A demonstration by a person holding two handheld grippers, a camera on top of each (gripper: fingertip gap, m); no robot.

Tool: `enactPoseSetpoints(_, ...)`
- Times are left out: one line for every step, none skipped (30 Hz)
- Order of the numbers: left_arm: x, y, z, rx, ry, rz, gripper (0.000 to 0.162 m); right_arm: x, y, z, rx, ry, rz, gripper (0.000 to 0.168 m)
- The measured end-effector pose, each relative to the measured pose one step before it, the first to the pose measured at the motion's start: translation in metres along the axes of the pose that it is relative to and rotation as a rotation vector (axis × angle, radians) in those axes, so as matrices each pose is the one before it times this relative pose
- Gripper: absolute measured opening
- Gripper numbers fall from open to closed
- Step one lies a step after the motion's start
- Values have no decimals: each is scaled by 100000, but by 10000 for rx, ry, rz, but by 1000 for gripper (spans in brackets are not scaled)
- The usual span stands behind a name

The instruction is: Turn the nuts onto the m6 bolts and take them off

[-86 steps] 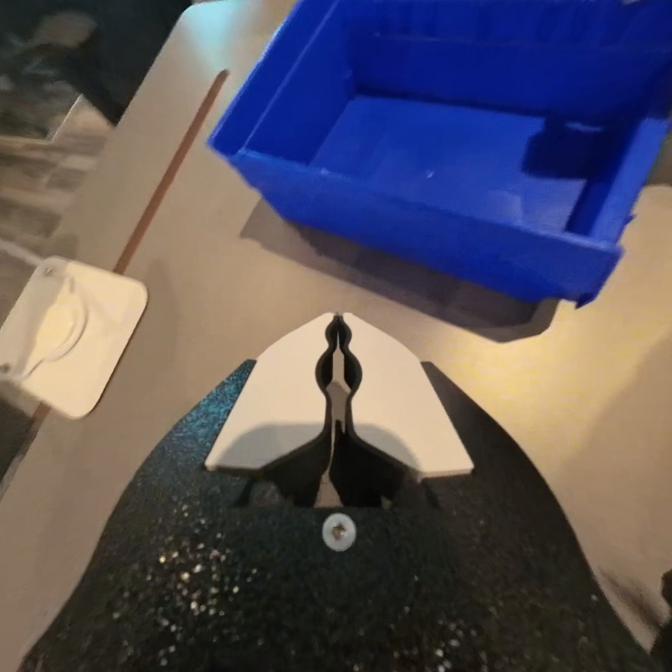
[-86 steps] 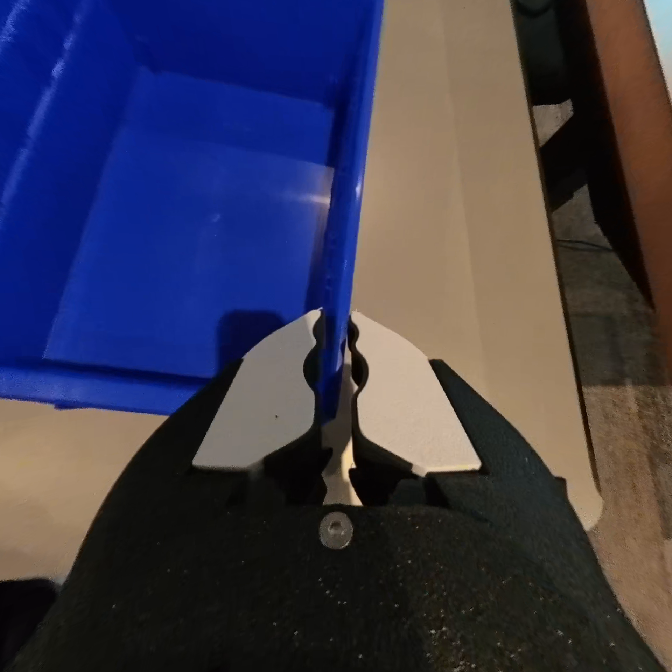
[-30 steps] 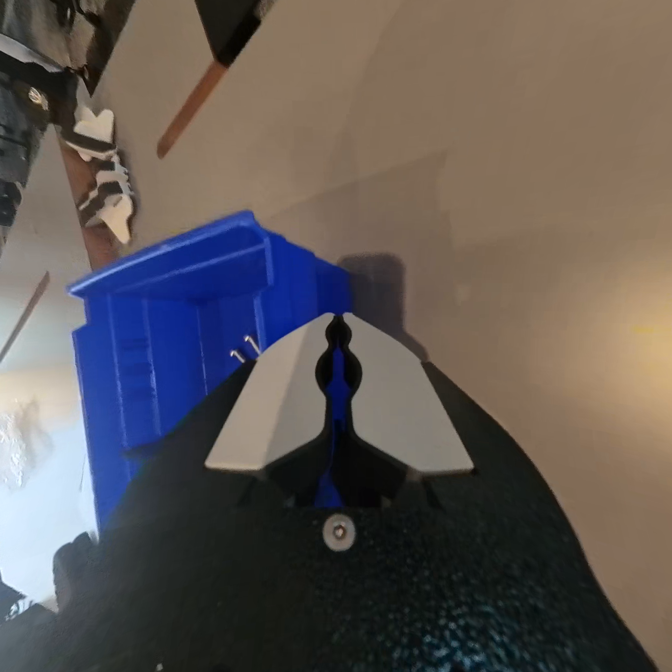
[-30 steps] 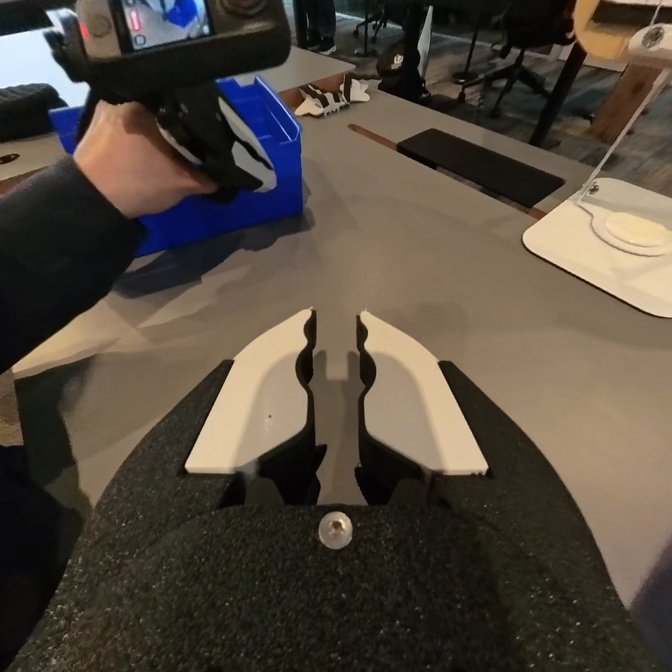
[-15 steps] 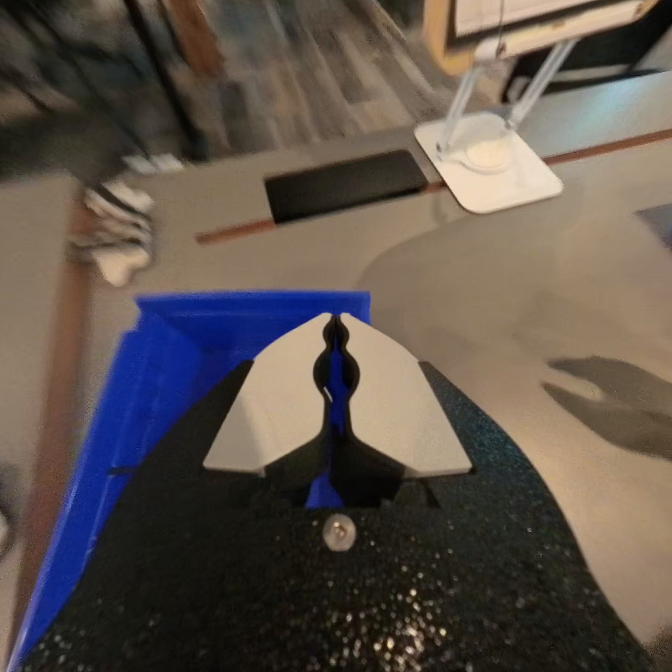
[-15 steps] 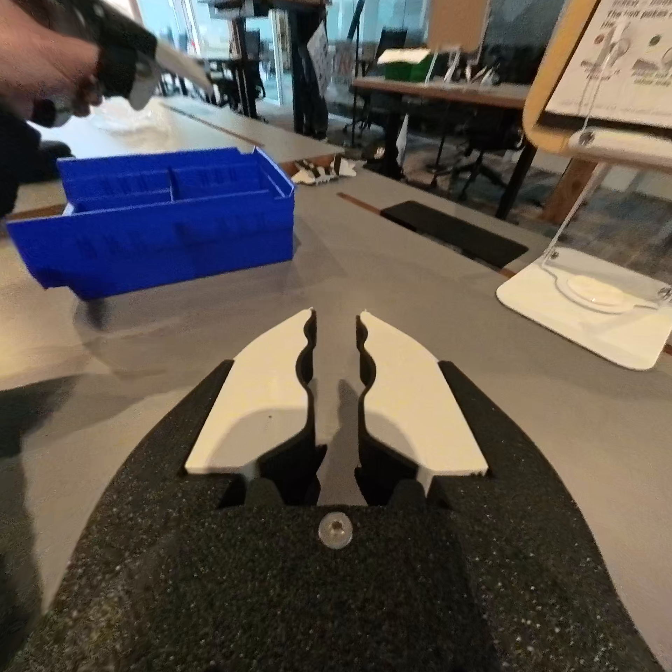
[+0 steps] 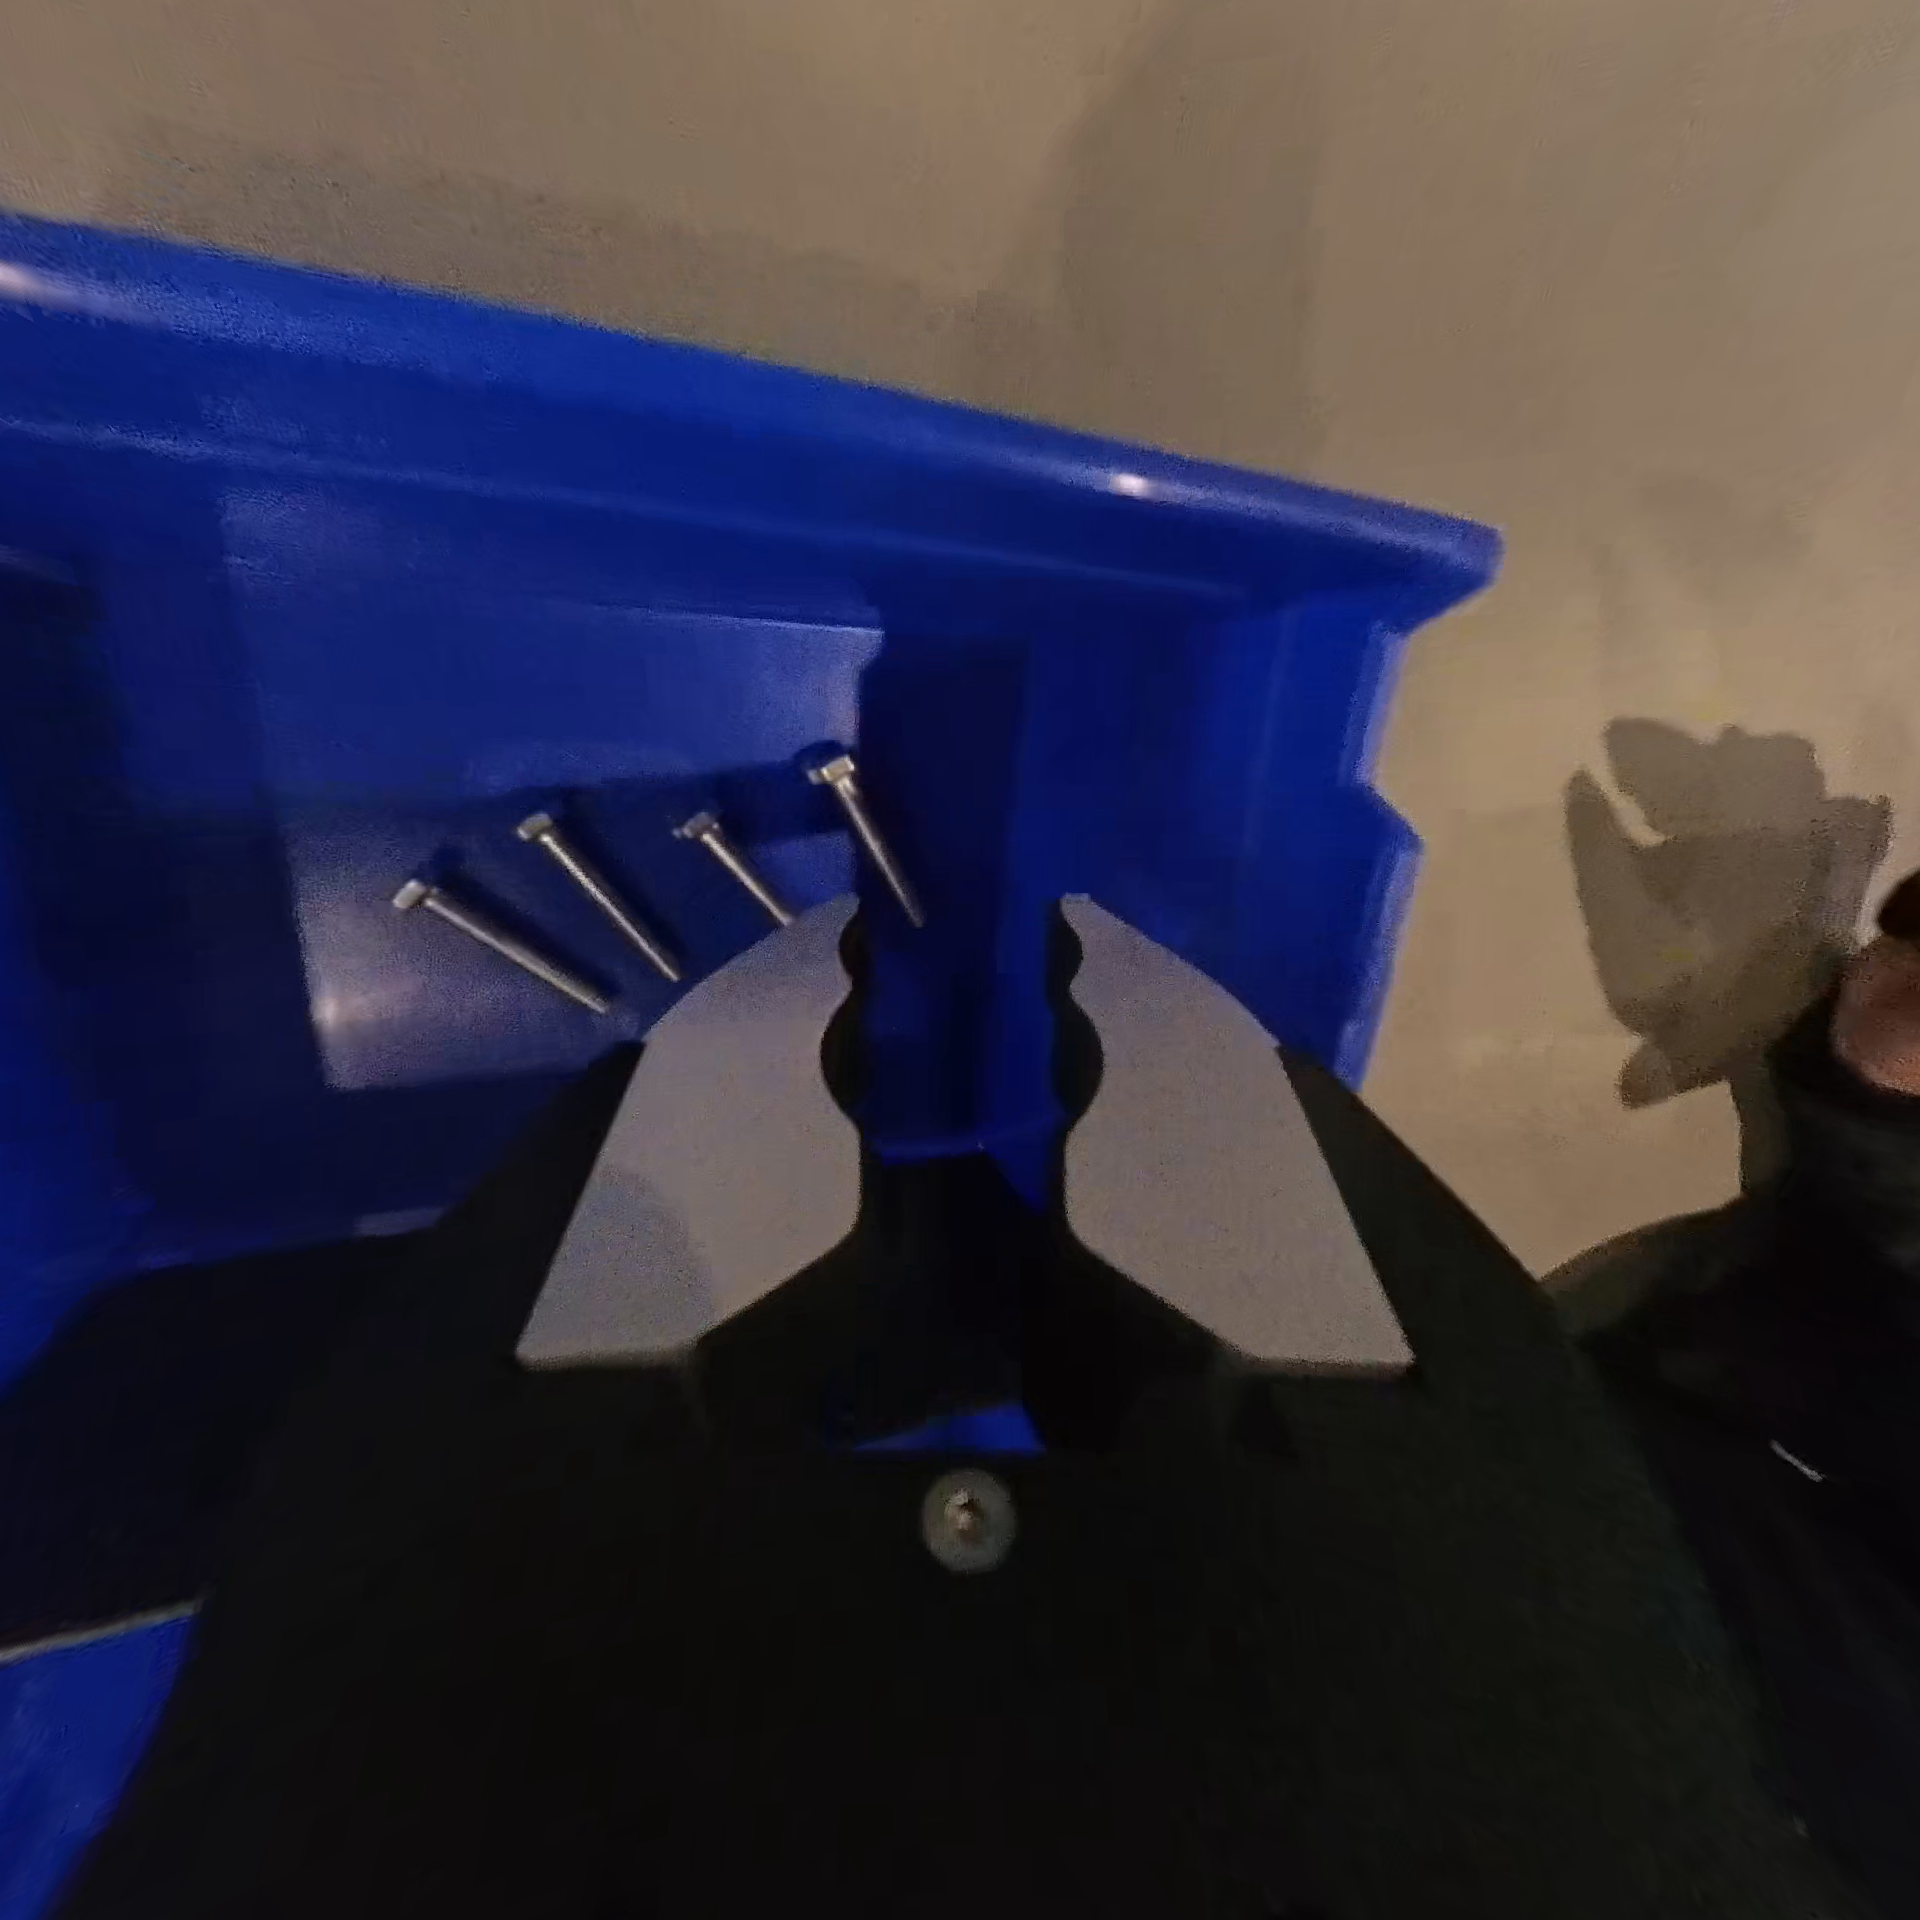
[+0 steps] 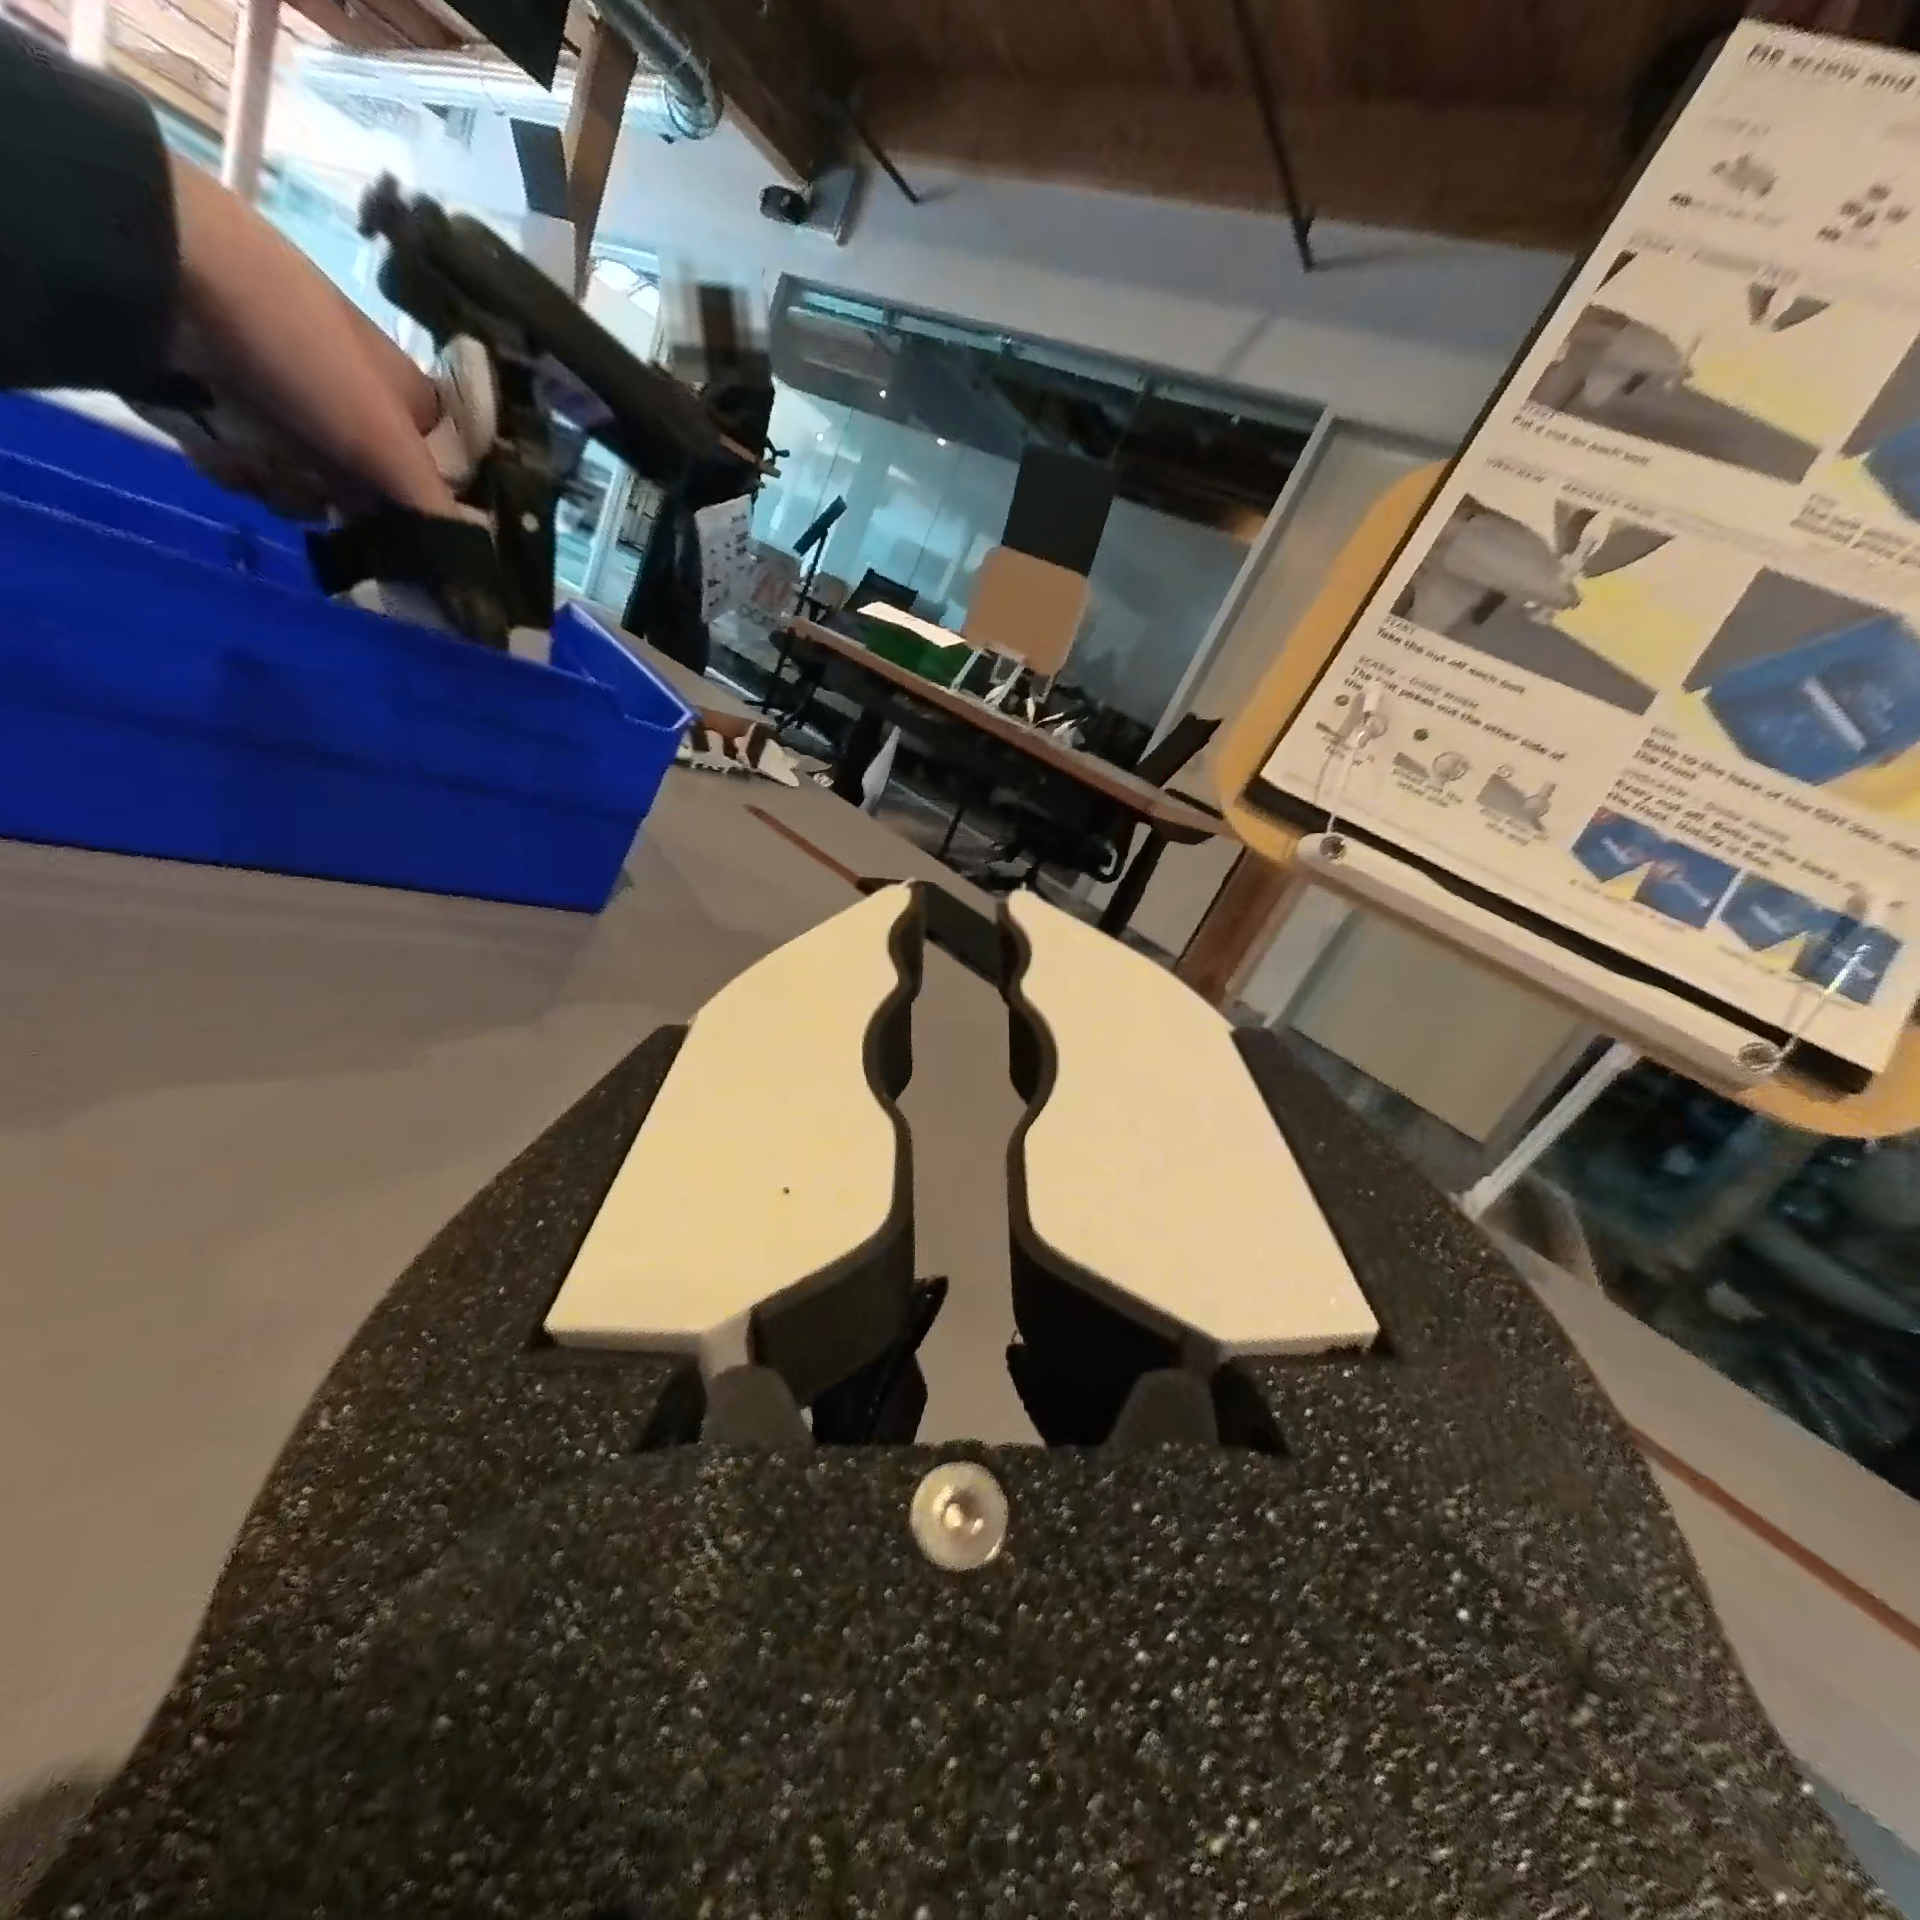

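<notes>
Several thin silver bolts [image 7: 597,896] lie side by side on the floor of a blue bin [image 7: 727,582], heads away from me. My left gripper [image 7: 958,914] is open and empty, pointing down into the bin, its jaws astride a blue divider wall [image 7: 951,883] just right of the bolts. My right gripper [image 8: 958,902] is open and empty, low over the grey table [image 8: 260,997], apart from the bin. In the right wrist view the blue bin [image 8: 312,748] sits at the left with the left gripper [image 8: 457,551] and a hand reaching into it. No nuts show.
An instruction board [image 8: 1662,499] on a stand rises at the right of the table. The right gripper shows blurred beside the bin in the left wrist view [image 7: 1714,883]. Chairs and other desks stand far behind. Left tips to right tips: about 30 cm.
My left gripper has opened and swung down into the bin over the bolts. My right gripper has tilted upward toward the room and stayed open.
</notes>
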State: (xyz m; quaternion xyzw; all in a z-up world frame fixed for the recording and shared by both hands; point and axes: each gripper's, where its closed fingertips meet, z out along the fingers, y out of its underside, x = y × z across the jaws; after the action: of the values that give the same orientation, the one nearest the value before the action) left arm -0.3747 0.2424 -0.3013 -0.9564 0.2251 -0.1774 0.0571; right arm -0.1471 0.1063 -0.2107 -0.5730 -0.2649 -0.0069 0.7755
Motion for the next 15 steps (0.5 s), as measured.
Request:
enactPoseSetpoints(-211,-62,454,-143,-86,-118,32,167,-117,-56,78,83,-18,13)
enactPoseSetpoints(-175,-24,440,-153,-49,-130,32,119,3,-40,48,55,47,13)
enactPoseSetpoints(-136,65,440,-182,-21,-116,33,28,154,-13,-13,8,51,13)
enactPoseSetpoints(-175,74,424,-166,-54,-106,34,-45,233,25,-65,-36,18,13)
enactPoseSetpoints(-268,45,366,-134,-139,-87,35,13,181,68,-70,1,-1,13)
enactPoseSetpoints(-206,42,316,-101,-114,-52,35,55,68,57,-27,23,12,13)
enactPoseSetpoints(-18,-9,295,-61,0,-43,35,10,-2,28,26,-5,31,13)
enactPoseSetpoints(0,-44,264,-29,-6,-32,36,-10,-56,-5,42,-17,41,13)
enactPoseSetpoints(-154,-33,247,-41,-121,-10,35,21,-45,-25,34,0,36,13)
enactPoseSetpoints(-160,38,269,-86,-129,8,35,30,-61,-35,38,9,21,13)
enactPoseSetpoints(-102,21,237,-80,-95,20,34,18,-63,-34,39,-3,16,13)
enactPoseSetpoints(-45,-87,112,-2,-87,105,28,-6,-33,-19,24,-20,29,13)
enactPoseSetpoints(117,-42,84,-25,5,171,10,3,-18,-27,13,-11,34,13)
enactPoseSetpoints(44,47,53,-80,-58,153,7,42,-28,-35,28,8,29,13)
enactPoseSetpoints(-163,131,-138,-126,-225,169,6,57,-14,-23,25,13,38,13)
